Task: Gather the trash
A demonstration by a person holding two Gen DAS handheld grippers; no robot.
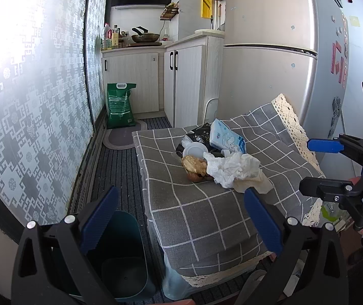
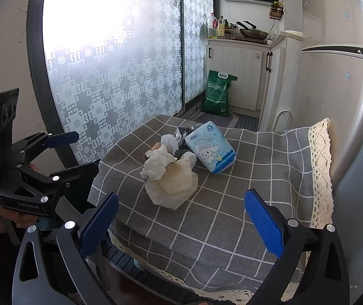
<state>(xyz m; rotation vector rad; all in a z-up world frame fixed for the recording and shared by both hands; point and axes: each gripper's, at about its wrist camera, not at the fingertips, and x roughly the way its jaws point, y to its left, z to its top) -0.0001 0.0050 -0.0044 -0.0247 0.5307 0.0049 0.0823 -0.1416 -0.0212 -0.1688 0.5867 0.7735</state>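
Both the left gripper point(image 1: 181, 218) and the right gripper point(image 2: 181, 225) are hanging with jaws spread apart and empty, the crumpled tissues point(image 2: 167, 178) and food scraps point(image 1: 194, 166) lying just ahead on the checked tablecloth point(image 2: 232, 216), while a dark green bin point(image 1: 122, 254) is standing below the left one.

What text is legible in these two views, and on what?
"GenRoboLAI": body of the left gripper, seen from the right wrist; last letters uncertain.
Fridge badge: too small to read.
Fridge sticker: blurred.
Green bag: print too small.
Tissue pack: characters unreadable.
Black packet: unreadable.
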